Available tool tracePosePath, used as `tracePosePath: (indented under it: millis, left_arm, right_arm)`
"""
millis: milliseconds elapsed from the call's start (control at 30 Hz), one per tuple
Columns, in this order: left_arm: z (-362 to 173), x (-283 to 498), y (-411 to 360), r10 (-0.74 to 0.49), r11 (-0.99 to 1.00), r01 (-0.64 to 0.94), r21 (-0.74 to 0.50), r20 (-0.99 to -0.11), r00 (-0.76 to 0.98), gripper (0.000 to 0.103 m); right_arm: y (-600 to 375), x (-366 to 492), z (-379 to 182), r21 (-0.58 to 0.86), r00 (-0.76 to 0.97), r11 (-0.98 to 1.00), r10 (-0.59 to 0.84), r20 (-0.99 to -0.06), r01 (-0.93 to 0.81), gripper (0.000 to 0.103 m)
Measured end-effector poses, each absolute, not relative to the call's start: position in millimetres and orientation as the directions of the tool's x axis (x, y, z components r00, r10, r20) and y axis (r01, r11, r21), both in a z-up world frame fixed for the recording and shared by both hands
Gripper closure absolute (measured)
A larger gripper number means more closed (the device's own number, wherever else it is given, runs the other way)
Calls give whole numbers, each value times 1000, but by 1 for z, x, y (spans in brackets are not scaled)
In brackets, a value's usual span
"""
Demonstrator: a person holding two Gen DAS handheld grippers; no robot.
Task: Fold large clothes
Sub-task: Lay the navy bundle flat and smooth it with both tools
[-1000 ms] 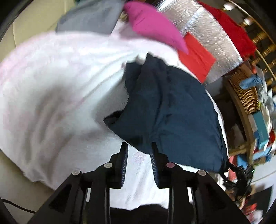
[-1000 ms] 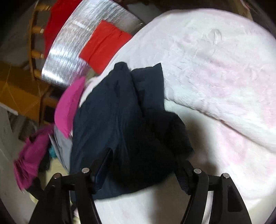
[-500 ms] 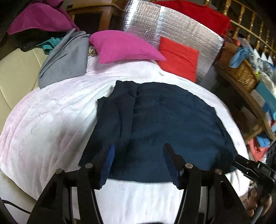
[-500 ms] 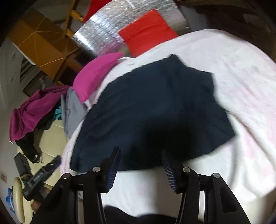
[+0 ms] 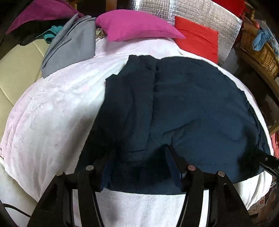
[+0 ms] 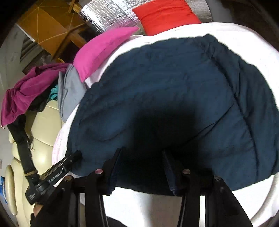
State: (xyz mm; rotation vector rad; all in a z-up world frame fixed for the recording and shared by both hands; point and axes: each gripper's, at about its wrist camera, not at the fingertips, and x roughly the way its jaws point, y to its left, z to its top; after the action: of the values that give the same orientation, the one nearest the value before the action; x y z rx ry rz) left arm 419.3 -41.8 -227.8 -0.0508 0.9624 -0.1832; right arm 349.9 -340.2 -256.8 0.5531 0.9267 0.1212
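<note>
Garment (image 5: 191,108), dark navy, lies spread flat on my bed's white blanket (image 5: 52,122); a lengthwise fold ridge runs down it left of centre in the L view; near hem reaches both claws. L claw (image 5: 139,167): jaws stand apart over the near hem, cloth lies between the fingers but I can't see pads pressing it; jaws have just been opening. R claw (image 6: 141,165): jaws apart as well, hovering over the hem's other end, cloth under and between the fingers, no pinch visible; deep shadow there, so contact w/ fabric I can't tell; jaws have just been closing somewhat. From the R view I see the L claw's tip (image 6: 73,157) at the garment's near-left corner; from the L view the R claw's tip (image 5: 266,158) shows at the near-right corner. Beyond the garment: pink pillow (image 5: 136,26), red cushion (image 5: 197,41) against a silver foil panel (image 5: 191,10); grey cloth (image 5: 73,41) at far left, beside a cream sofa (image 5: 15,69); wicker basket (image 5: 261,50) on the right.
</note>
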Motion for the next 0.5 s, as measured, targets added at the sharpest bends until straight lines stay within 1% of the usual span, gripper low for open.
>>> tracePosePath:
  millis: [67, 100, 133, 200, 233, 267, 333, 467, 500]
  left_arm:
    - [-221, 415, -37, -178, 984, 127, -128, -798, 576, 42]
    - [-218, 412, -35, -175, 984, 123, -126, -790, 587, 38]
    - [-218, 410, -34, -167, 986, 119, -120, -788, 593, 31]
    - [-222, 412, -34, -140, 990, 100, -100, -800, 583, 23]
    - [-229, 414, -35, -126, 992, 92, -89, -817, 562, 22]
    - [-239, 419, -37, -118, 992, 93, -81, -843, 525, 22]
    - [-246, 420, -36, -126, 992, 89, -93, -844, 522, 20]
    - [-247, 410, -35, -113, 993, 95, -72, -825, 554, 19]
    - [-249, 407, -35, -105, 994, 90, -66, -823, 558, 16]
  right_arm:
    - [-353, 341, -245, 461, 655, 872, 253, -712, 164, 53]
    - [-359, 338, -241, 447, 672, 876, 223, -707, 180, 53]
    - [-369, 333, -239, 432, 690, 877, 180, -701, 210, 53]
    - [-383, 334, -246, 428, 682, 866, 150, -715, 258, 54]
    - [-390, 338, -256, 430, 657, 858, 154, -738, 282, 55]
    - [-393, 344, -270, 430, 623, 851, 165, -764, 301, 62]
    - [-396, 350, -285, 428, 604, 851, 175, -777, 305, 68]
    - [-398, 347, -280, 428, 599, 847, 173, -782, 313, 69]
    - [-398, 346, -277, 437, 602, 842, 178, -778, 316, 69]
